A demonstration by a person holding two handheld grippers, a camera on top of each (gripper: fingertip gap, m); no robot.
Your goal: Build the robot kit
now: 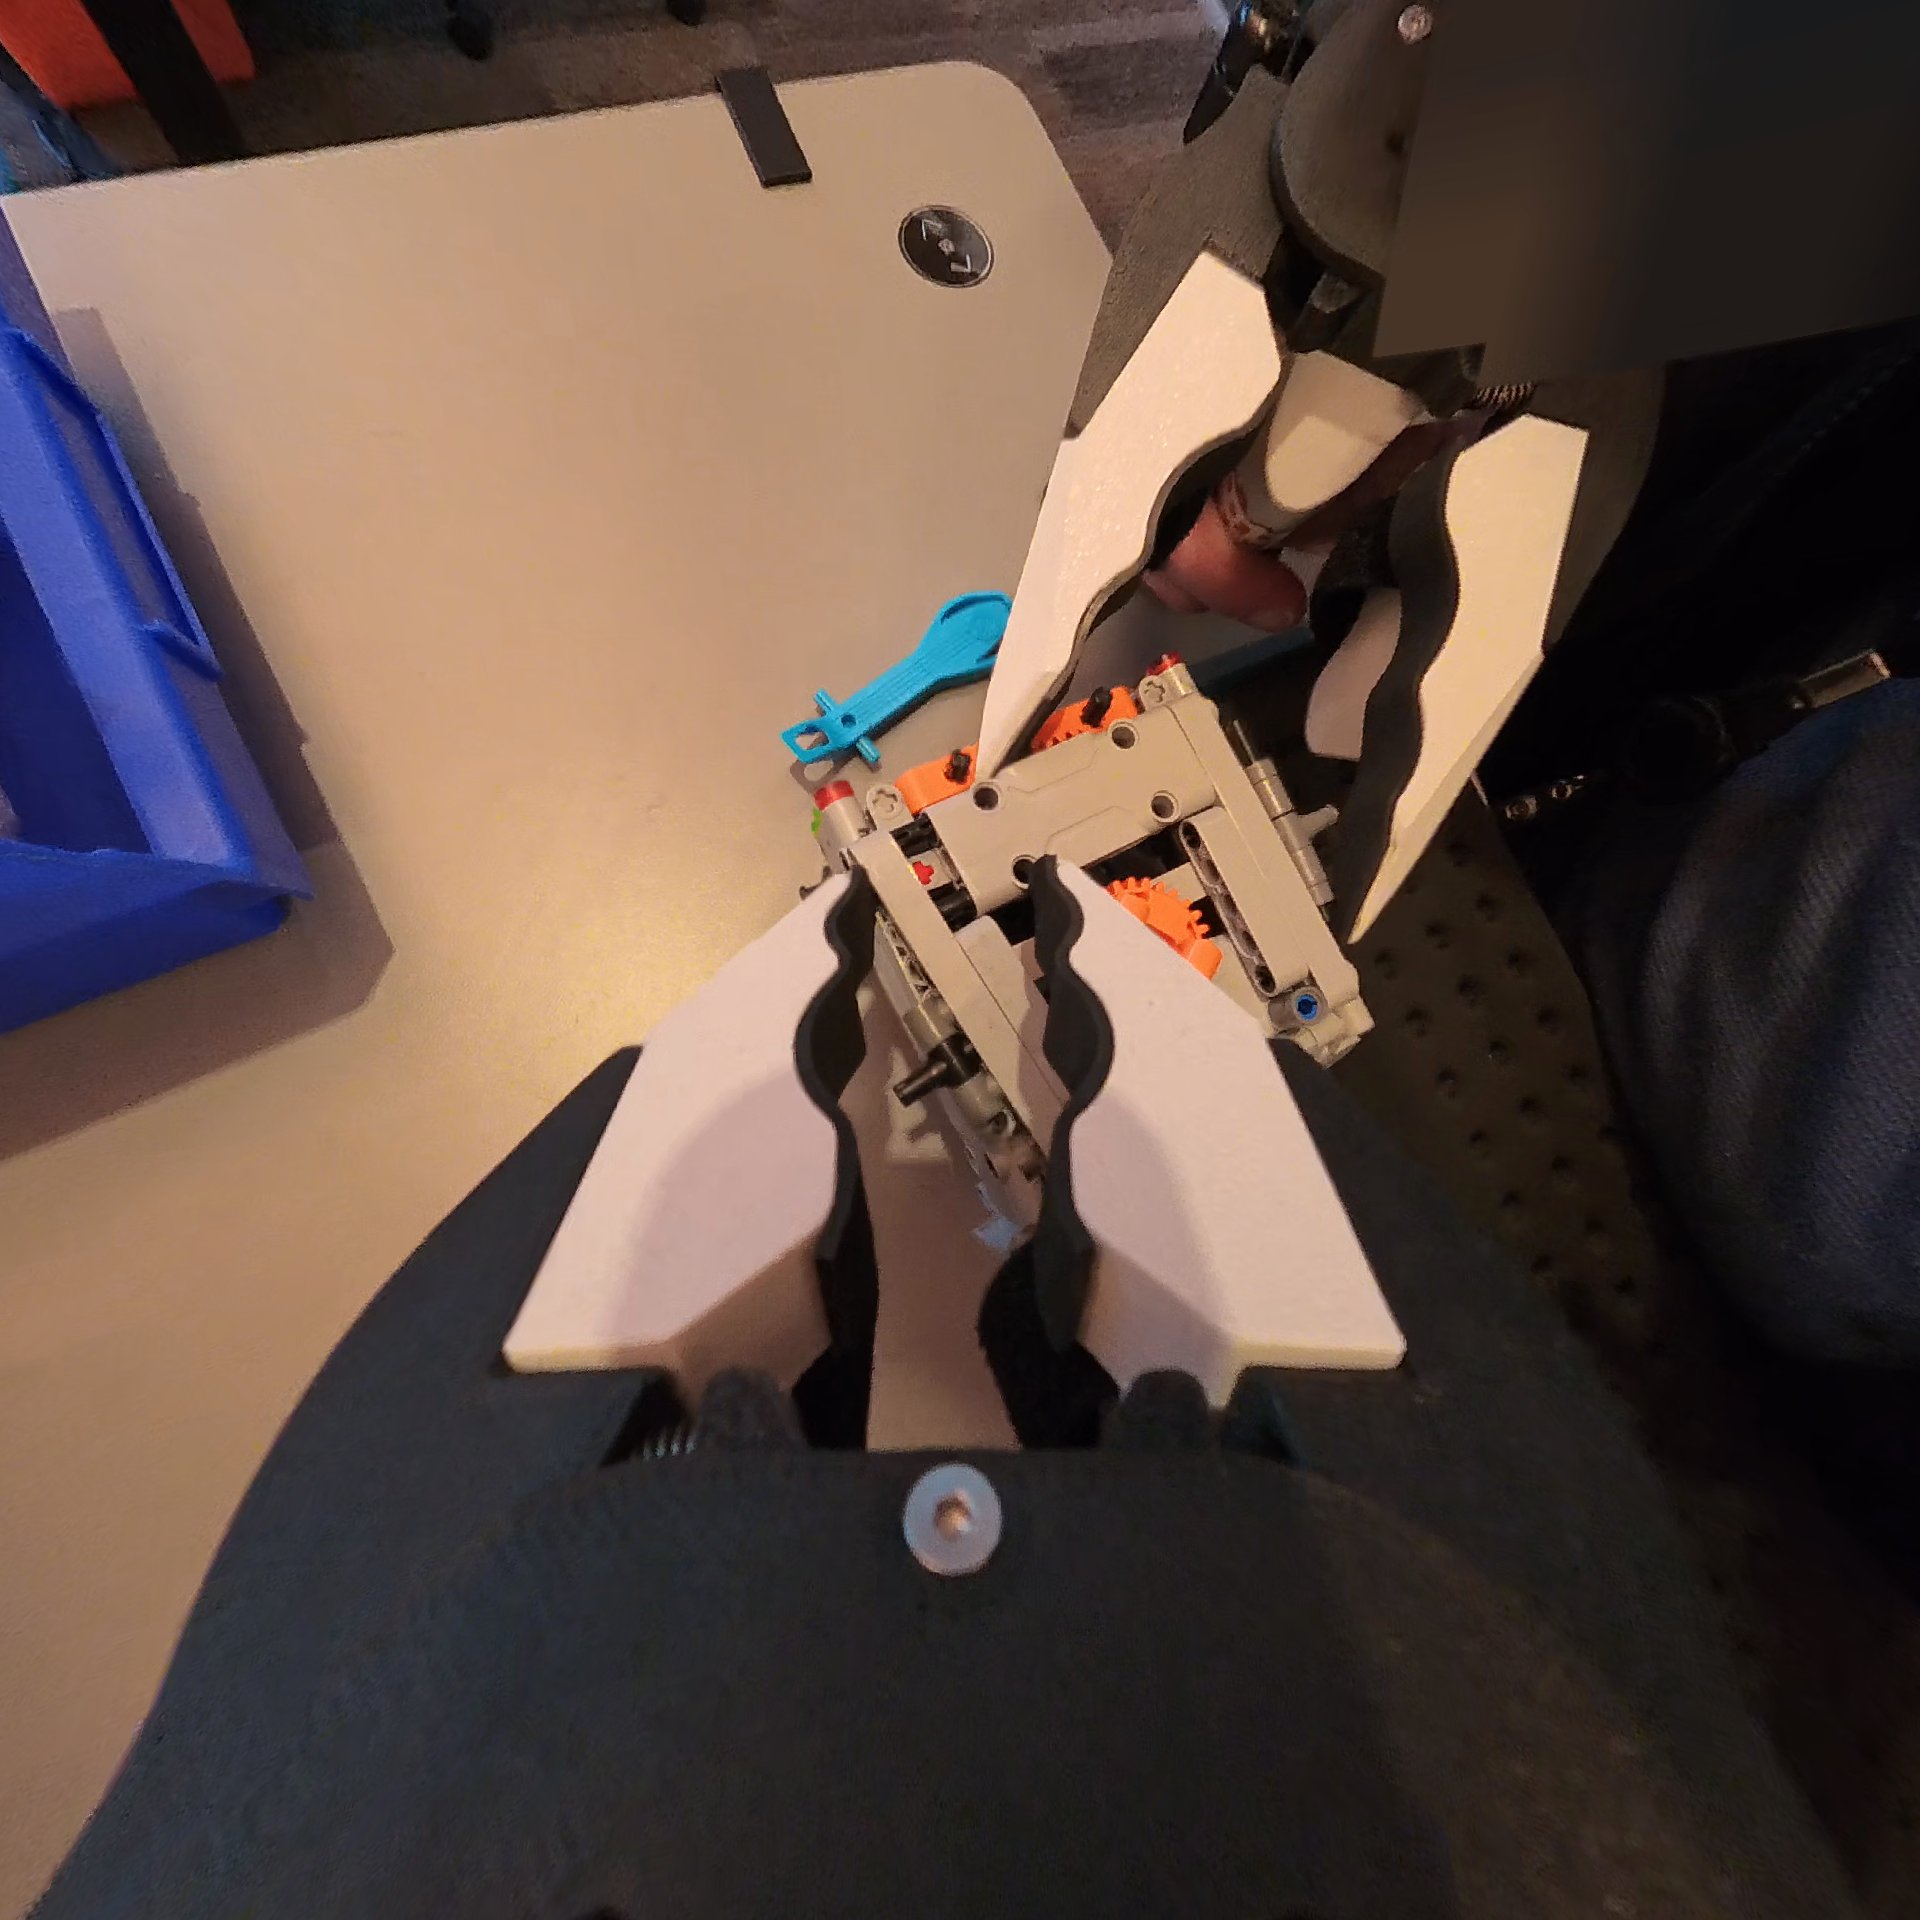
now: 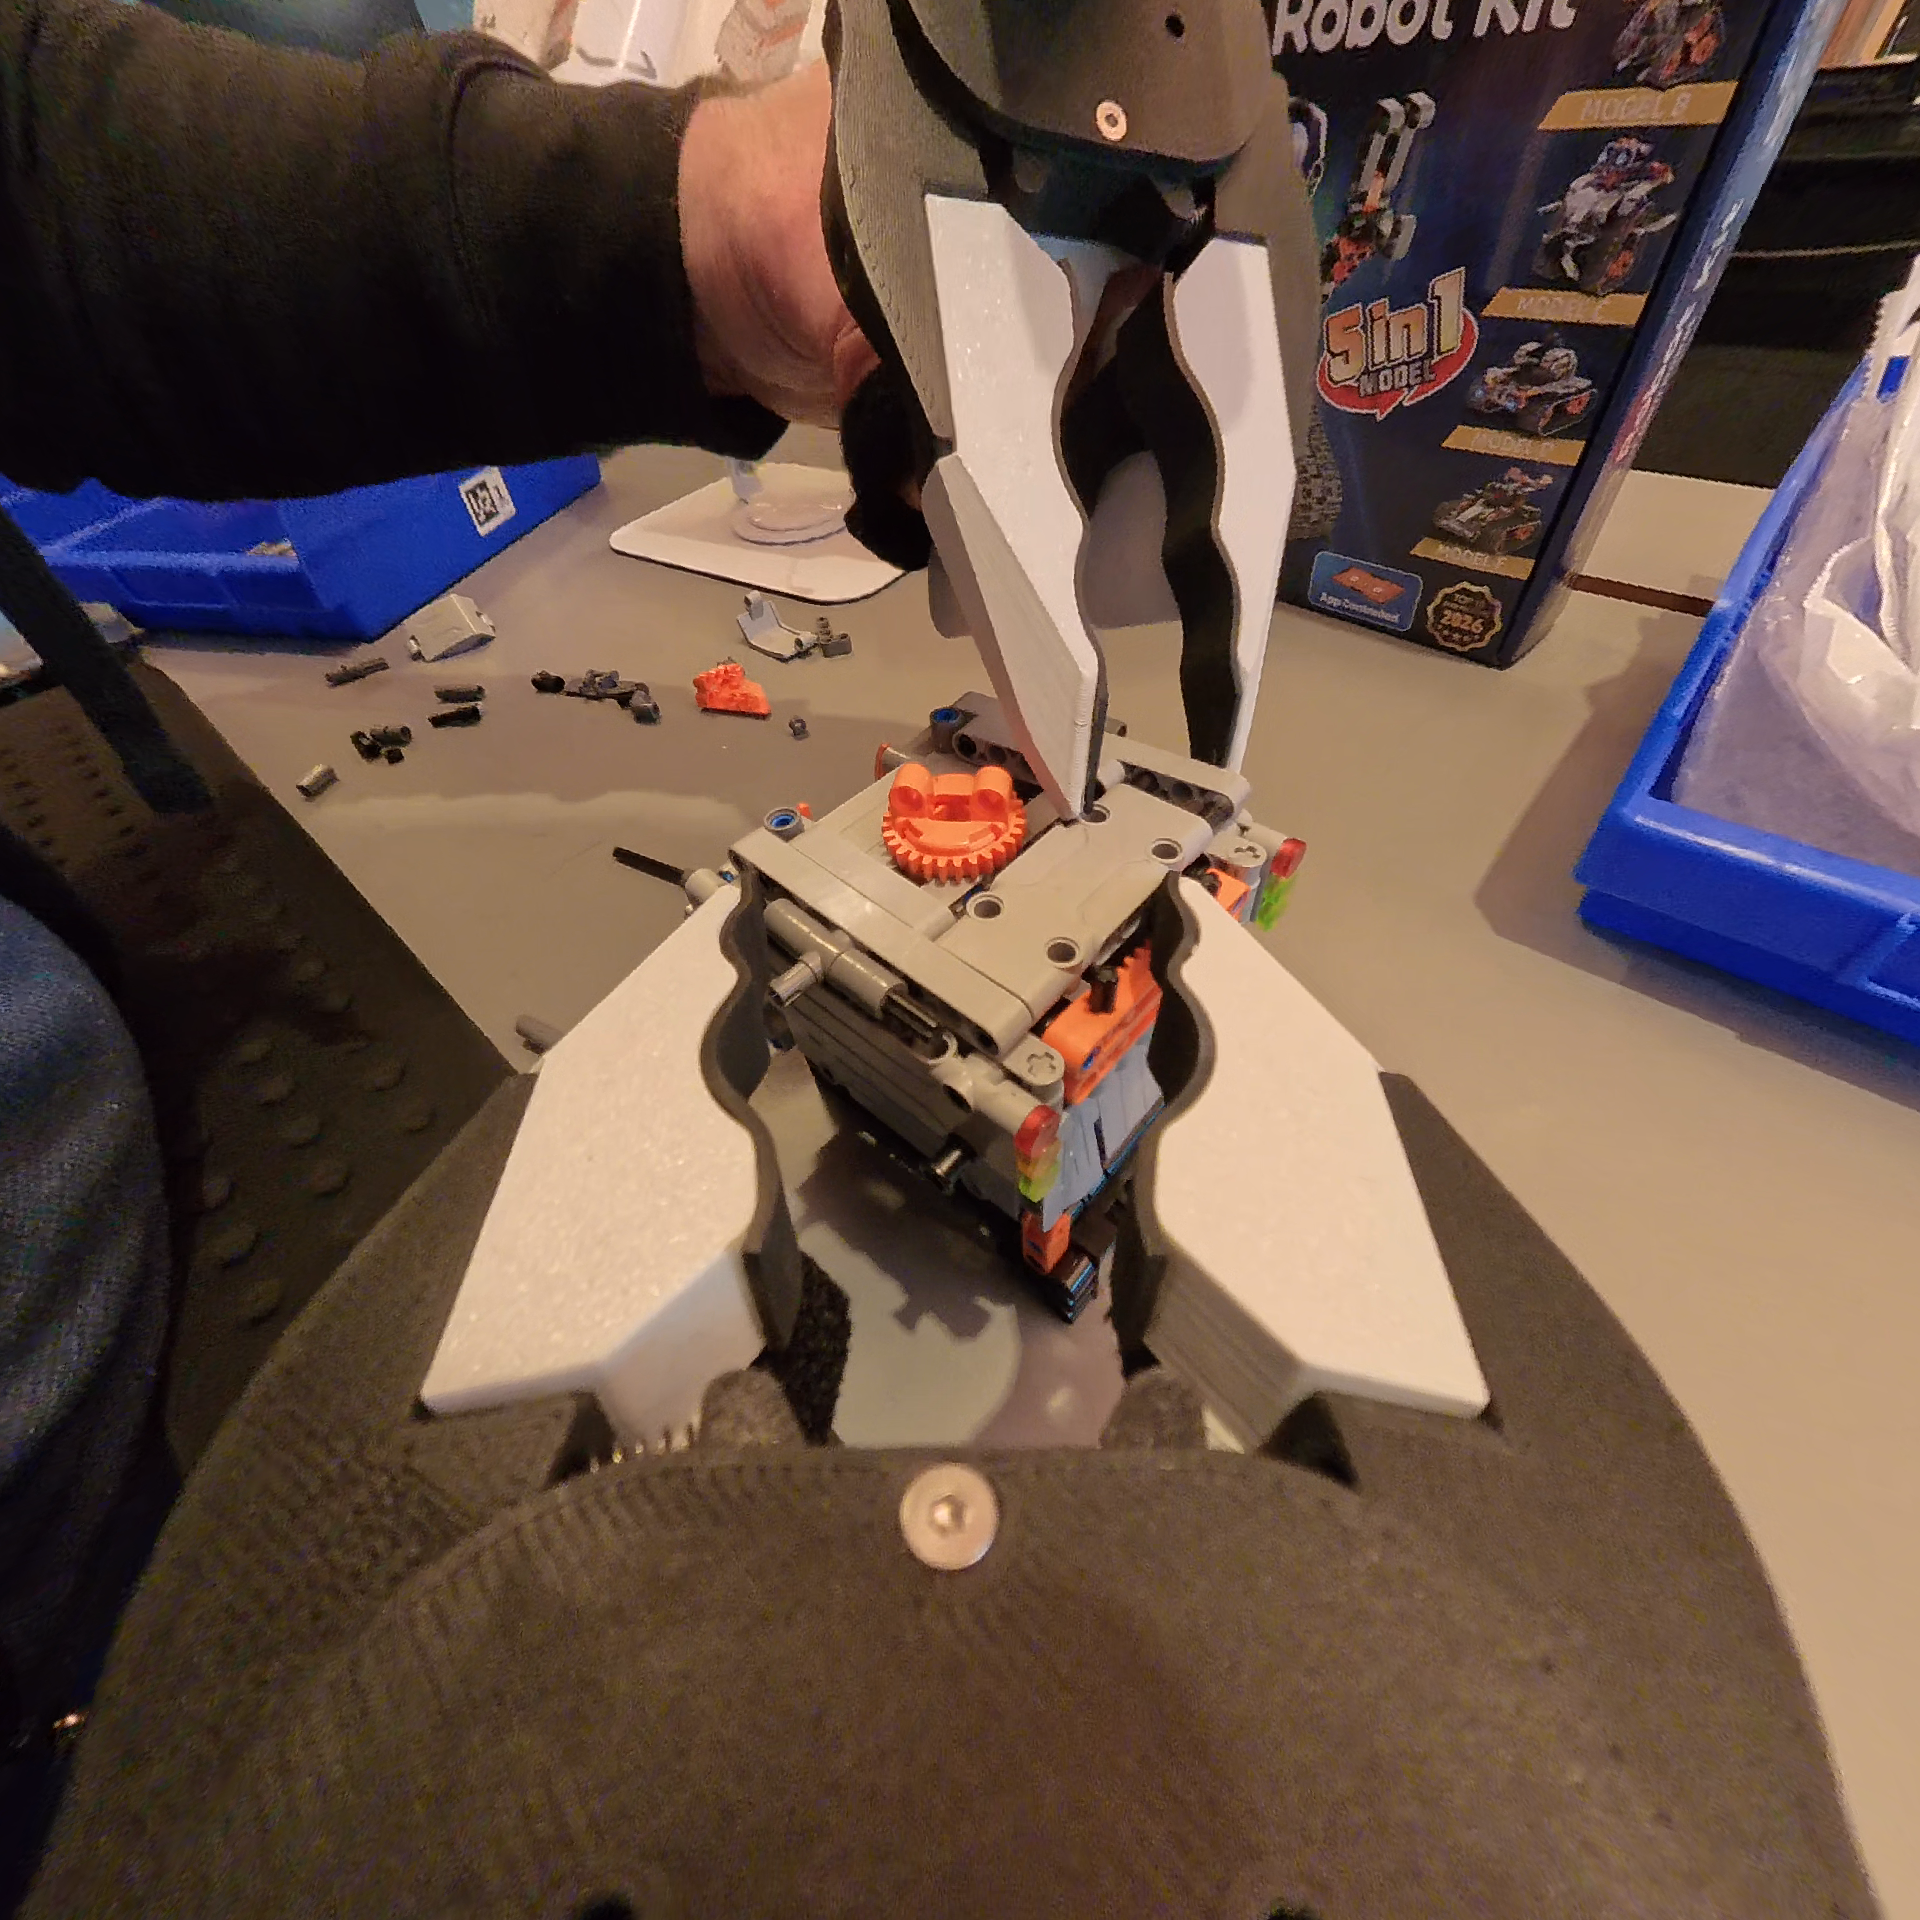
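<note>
A grey brick-built model [image 1: 1081, 805] with orange gears stands on the grey table [image 1: 520, 520] near its edge. My left gripper [image 1: 945, 878] is closed on one edge of the model's grey frame, one finger on each side of it. In the right wrist view the left gripper [image 2: 1148, 779] comes down from above onto the model's far edge. My right gripper [image 2: 956, 904] clamps the model [image 2: 1039, 894] across its width, fingers pressed on both sides. An orange gear [image 2: 951, 821] sits on top. The right gripper [image 1: 1174, 847] shows in the left wrist view too.
A cyan plastic tool [image 1: 904, 675] lies behind the model. Blue bins [image 1: 104, 727] [image 2: 1766, 831] stand at both sides. Loose black pins [image 2: 457, 707] and an orange piece [image 2: 732, 691] lie on the table. A kit box [image 2: 1507, 312] stands at the back right. A black perforated mat [image 1: 1475, 1091] lies below the edge.
</note>
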